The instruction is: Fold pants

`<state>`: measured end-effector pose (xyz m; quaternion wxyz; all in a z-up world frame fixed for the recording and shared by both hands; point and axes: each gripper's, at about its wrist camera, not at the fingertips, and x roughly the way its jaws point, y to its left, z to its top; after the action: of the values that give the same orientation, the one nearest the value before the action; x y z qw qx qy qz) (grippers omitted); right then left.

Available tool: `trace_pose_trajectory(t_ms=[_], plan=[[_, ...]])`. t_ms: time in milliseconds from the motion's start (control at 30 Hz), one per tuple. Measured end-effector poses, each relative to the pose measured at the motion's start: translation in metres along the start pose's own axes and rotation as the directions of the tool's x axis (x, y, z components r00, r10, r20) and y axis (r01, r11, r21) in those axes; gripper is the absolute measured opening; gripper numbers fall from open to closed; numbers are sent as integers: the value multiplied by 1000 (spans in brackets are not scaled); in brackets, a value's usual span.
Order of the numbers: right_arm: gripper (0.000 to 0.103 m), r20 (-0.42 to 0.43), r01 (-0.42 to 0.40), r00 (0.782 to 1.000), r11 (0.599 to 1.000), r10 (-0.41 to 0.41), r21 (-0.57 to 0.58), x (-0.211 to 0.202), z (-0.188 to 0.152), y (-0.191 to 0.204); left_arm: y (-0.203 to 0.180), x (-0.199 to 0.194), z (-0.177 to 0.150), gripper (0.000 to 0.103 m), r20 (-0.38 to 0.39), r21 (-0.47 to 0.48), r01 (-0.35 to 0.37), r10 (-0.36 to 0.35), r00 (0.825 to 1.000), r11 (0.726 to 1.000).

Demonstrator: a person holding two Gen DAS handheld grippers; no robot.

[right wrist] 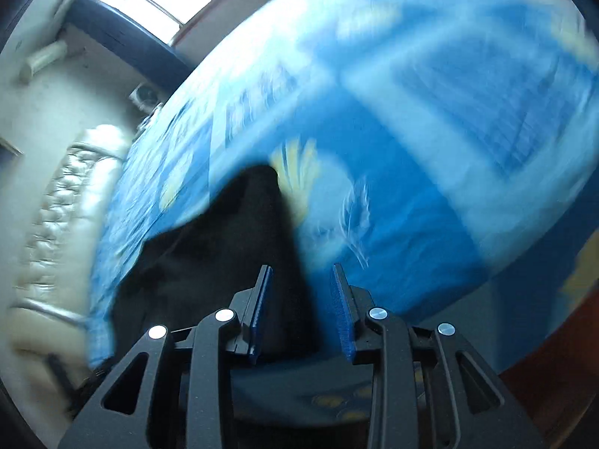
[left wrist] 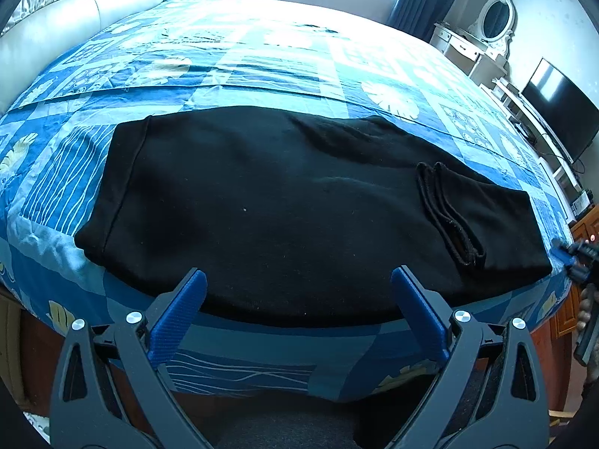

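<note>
Left view: black pants lie folded flat on the blue bedspread, cuffs doubled back toward the right. Left gripper is spread wide, empty, at the near edge. Right view, blurred: right gripper is partly open, gripping nothing, a pants corner just ahead.

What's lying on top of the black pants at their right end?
The cuffs lie folded back onto the black pants, atop the blue bedspread. Whatever is beneath them is covered.
</note>
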<state>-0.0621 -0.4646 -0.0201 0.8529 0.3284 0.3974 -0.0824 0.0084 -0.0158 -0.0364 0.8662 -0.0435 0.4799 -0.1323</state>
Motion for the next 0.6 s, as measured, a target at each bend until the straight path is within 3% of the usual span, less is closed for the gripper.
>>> trace_pose_trajectory(t_ms=[67,100,200,300,500,600], plan=[[33,-12,-71,997,997,71,-40,5,-5,28,-1,1,0,99,0,6,-2,2,1000,1000],[33,-54,-144,989,988,141,-60,15,-11,47,-1,1,0,99,-2,7,-2,2,1000,1000],[33,-175,-296,943,954,283,-54,55,-27,89,-1,1,0,99,-2,7,-2,2,1000,1000],[32,-264,-383,894,923,362,-32,93,-45,123,-1,0,-1,99,1,8,-4,4,1000,1000],[32,-358,-466,831,884,426,-30,120,-78,150,1,0,-1,99,-3,4,5,-5,1000,1000],[32,-384,-461,825,887,416,-29,123,-87,144,1,1,-1,99,-5,5,8,-8,1000,1000]])
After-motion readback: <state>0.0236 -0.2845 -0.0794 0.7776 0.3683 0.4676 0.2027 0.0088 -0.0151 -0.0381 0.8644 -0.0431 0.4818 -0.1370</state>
